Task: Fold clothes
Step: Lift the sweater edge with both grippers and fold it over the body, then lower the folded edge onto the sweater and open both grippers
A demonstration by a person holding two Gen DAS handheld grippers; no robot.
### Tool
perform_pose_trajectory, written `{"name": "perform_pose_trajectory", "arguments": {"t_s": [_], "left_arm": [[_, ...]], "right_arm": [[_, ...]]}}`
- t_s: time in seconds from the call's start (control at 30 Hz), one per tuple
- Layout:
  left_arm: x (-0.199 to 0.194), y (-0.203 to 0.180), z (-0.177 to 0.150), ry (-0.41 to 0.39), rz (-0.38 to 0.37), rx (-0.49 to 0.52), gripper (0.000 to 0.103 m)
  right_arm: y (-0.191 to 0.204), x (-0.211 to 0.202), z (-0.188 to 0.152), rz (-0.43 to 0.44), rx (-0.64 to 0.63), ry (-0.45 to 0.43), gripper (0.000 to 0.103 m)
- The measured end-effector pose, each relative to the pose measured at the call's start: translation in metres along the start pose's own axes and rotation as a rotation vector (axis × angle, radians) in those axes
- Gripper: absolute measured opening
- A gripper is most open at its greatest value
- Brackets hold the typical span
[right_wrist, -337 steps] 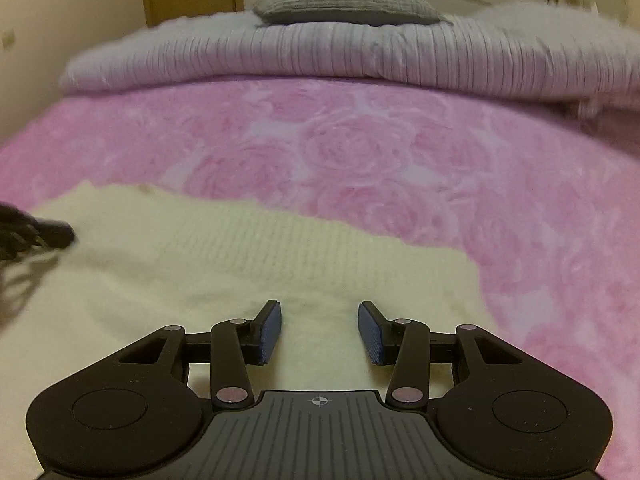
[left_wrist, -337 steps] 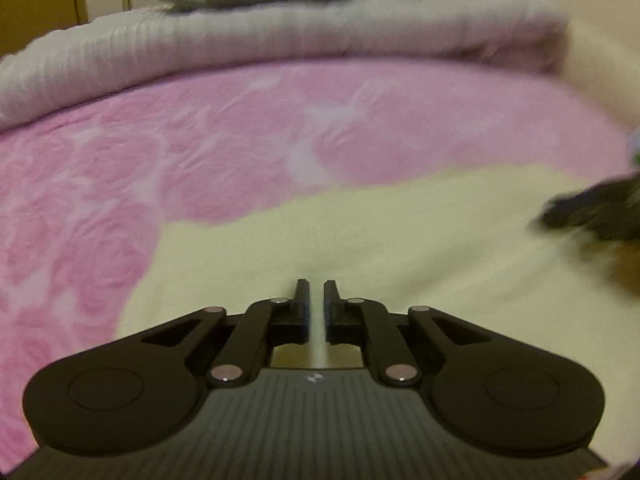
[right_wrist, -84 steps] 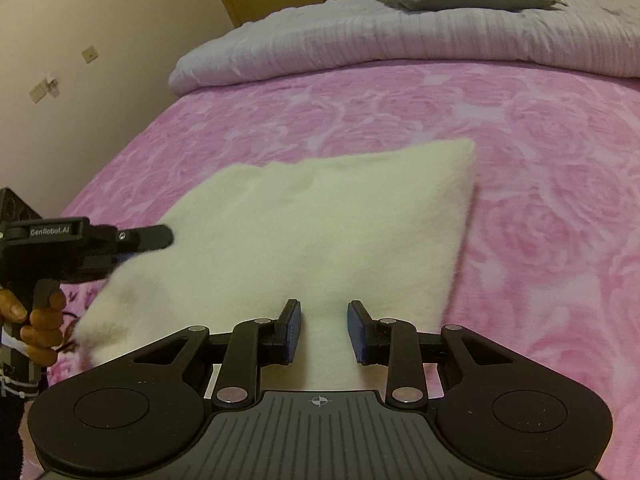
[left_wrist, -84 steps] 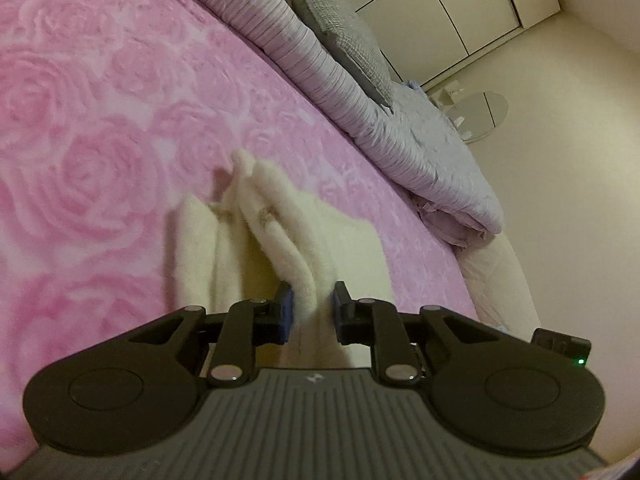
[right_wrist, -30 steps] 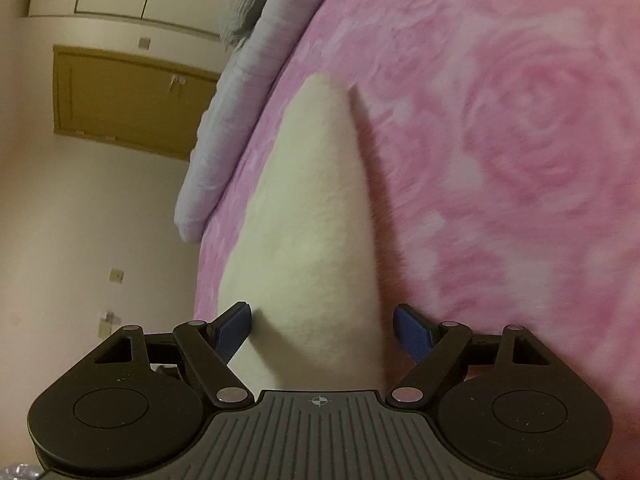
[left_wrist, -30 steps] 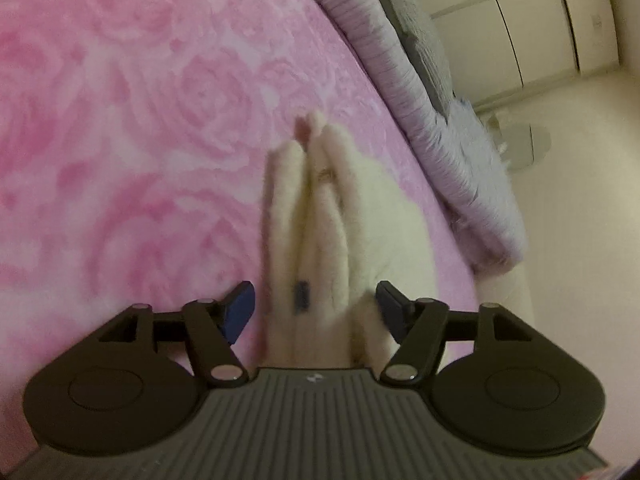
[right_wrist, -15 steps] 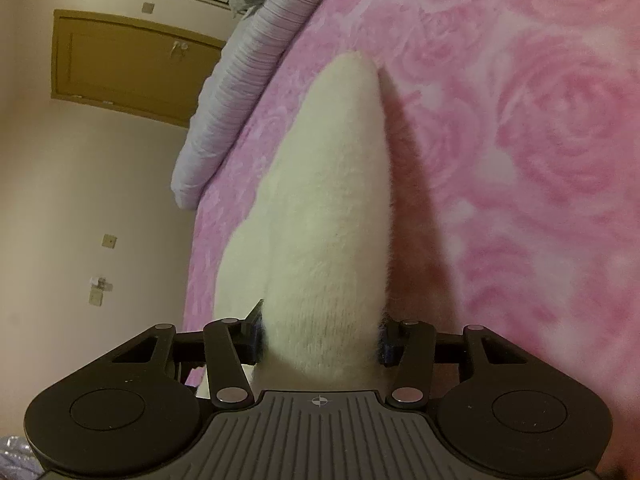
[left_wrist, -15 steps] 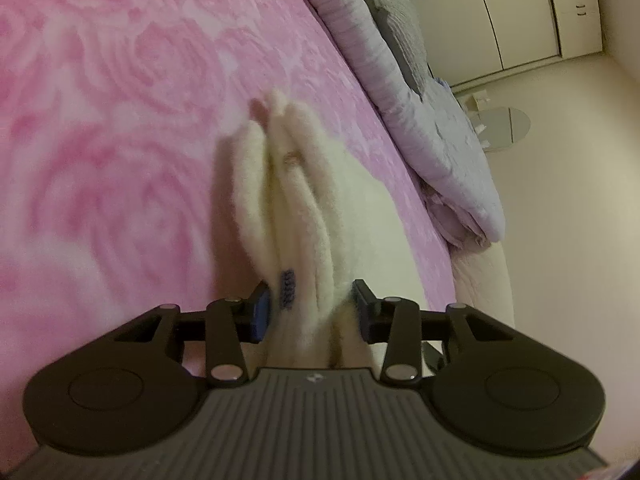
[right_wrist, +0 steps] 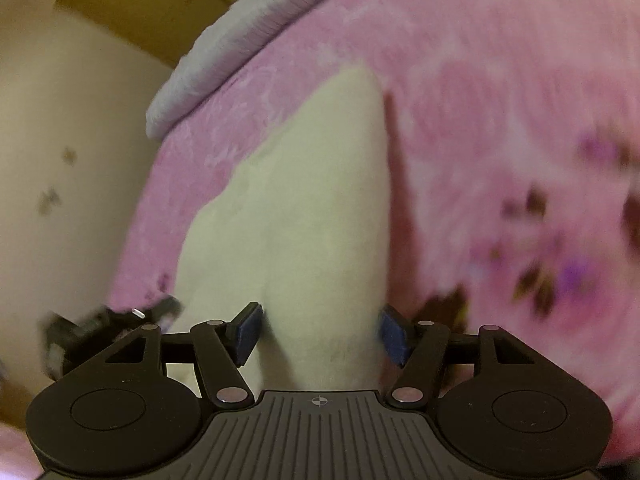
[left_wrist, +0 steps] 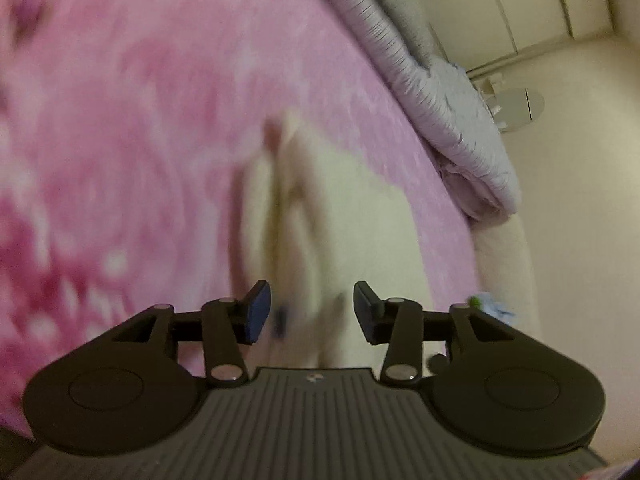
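Left claw [left_wrist: 308, 308] and right claw [right_wrist: 320, 336] each straddle an end of the folded cream garment [right_wrist: 304, 208] on the pink bed [right_wrist: 500, 80]; both jaws just widened, grip uncertain through blur.

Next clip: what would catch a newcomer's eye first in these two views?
A cream folded garment lies on a pink rose-patterned blanket, running straight out from between the right tongs. The left tongs straddle its layered edge, with a grey quilt bunched along the bed's far side.
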State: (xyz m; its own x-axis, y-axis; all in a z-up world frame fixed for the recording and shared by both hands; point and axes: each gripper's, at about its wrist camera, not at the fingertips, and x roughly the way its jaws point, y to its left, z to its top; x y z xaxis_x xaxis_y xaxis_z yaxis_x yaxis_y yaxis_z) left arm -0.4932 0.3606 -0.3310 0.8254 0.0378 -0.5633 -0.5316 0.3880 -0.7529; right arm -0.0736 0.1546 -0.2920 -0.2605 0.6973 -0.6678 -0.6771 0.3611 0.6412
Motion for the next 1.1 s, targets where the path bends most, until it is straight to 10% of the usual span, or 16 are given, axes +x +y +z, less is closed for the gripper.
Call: {"name": "perform_pose_trajectory", "arguments": {"t_s": [0.23, 0.47, 0.83, 1.1], "left_arm": [[0.04, -0.01, 0.03, 0.022, 0.041, -0.007, 0.043], [0.051, -0.011, 0.031, 0.002, 0.083, 0.084, 0.015], [0.052, 0.003, 0.029, 0.005, 0.134, 0.13, 0.021], [-0.008, -0.04, 0.003, -0.125, 0.13, 0.243, 0.018]], "right_arm": [[0.012, -0.009, 0.023, -0.188, -0.193, -0.097, 0.061], [0.02, 0.025, 0.008, -0.247, -0.378, -0.016, 0.008], [0.042, 0.056, 0.003, -0.36, -0.52, 0.002, 0.007], [0.036, -0.011, -0.006, -0.178, -0.331, -0.187, 0.008]]}}
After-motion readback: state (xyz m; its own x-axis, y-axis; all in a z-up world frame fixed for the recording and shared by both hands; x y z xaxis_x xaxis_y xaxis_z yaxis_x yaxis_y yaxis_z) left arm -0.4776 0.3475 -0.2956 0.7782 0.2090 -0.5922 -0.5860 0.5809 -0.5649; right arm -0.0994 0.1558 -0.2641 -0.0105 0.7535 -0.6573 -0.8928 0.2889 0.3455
